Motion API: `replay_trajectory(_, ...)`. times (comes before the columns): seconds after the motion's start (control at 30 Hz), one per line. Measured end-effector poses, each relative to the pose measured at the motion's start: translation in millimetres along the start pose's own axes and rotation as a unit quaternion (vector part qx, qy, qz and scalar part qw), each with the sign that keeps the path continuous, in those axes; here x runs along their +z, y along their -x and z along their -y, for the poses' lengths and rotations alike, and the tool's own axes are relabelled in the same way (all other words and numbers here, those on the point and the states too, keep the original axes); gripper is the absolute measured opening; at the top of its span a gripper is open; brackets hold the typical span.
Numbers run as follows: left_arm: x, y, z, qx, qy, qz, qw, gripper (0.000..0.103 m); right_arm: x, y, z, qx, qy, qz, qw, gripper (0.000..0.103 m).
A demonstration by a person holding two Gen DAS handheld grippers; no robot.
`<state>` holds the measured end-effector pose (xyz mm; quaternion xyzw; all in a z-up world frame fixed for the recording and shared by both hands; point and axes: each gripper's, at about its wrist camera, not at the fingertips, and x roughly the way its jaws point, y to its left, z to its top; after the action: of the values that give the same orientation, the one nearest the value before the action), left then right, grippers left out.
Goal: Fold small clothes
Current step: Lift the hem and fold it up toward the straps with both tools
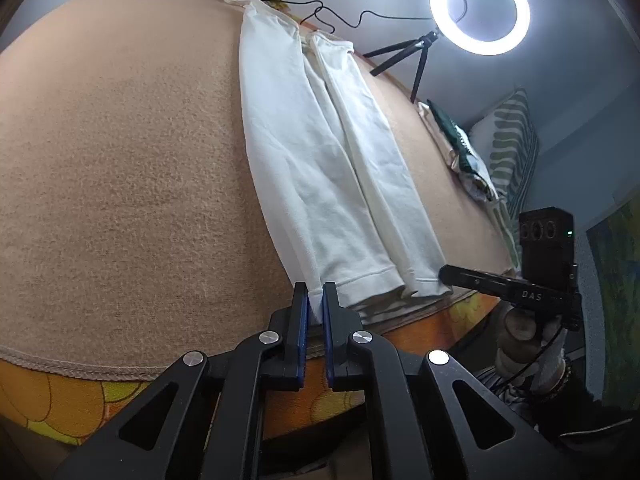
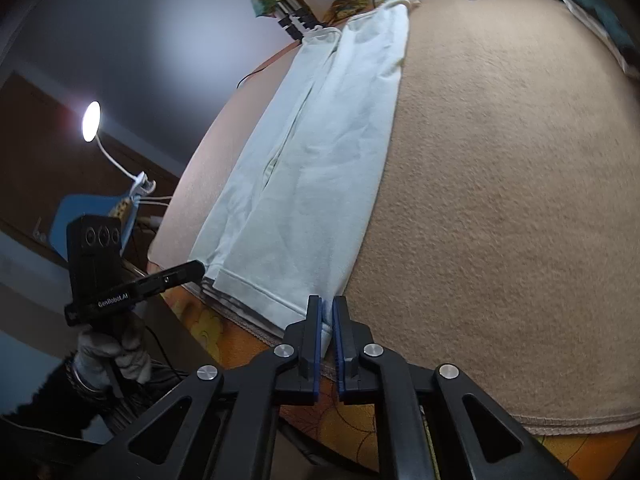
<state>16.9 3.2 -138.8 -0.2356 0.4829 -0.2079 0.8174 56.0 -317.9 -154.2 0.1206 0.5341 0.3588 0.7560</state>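
Observation:
A pair of white trousers [image 1: 320,160] lies lengthwise on a beige blanket [image 1: 120,160], legs folded side by side and hems toward me. My left gripper [image 1: 316,300] is shut on the hem's left corner, with white cloth pinched between its blue pads. In the right wrist view the trousers [image 2: 312,160] run away from me, and my right gripper [image 2: 327,312] is shut on the hem's right corner. Each gripper also shows in the other's view: the right gripper [image 1: 444,272] at the hem's far corner, the left gripper [image 2: 198,268] likewise, held by a gloved hand [image 2: 108,352].
The blanket [image 2: 500,200] covers an orange floral sheet [image 1: 60,400] at the near edge. A lit ring light [image 1: 480,6] on a tripod stands at the back right, with cables nearby. Folded clothes [image 1: 464,152] and a striped pillow [image 1: 508,148] lie along the right side. A desk lamp [image 2: 91,120] glows left.

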Motion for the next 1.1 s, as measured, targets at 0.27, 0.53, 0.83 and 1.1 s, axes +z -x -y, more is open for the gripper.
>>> replay_trajectory(0.27,-4,5,-9,-0.001,0.012,0.003,0.9999,0.004,-1,0,-2,0.004,-0.006,0.004,1.000,0.002)
replay_trajectory(0.53,8,21,-3,-0.034,0.022,0.028,0.9988,0.004,8,14,4,0.059,-0.050,0.025,0.997,0.002)
replay_trajectory(0.83,50,28,1,-0.054,0.034,0.056,0.9964,0.004,55,28,2,0.078,-0.071,0.067,0.992,0.002)
replay_trajectory(1.1,103,10,-8,-0.039,0.046,0.069,0.9958,0.004,106,14,12,0.063,-0.092,0.084,0.990,0.002)
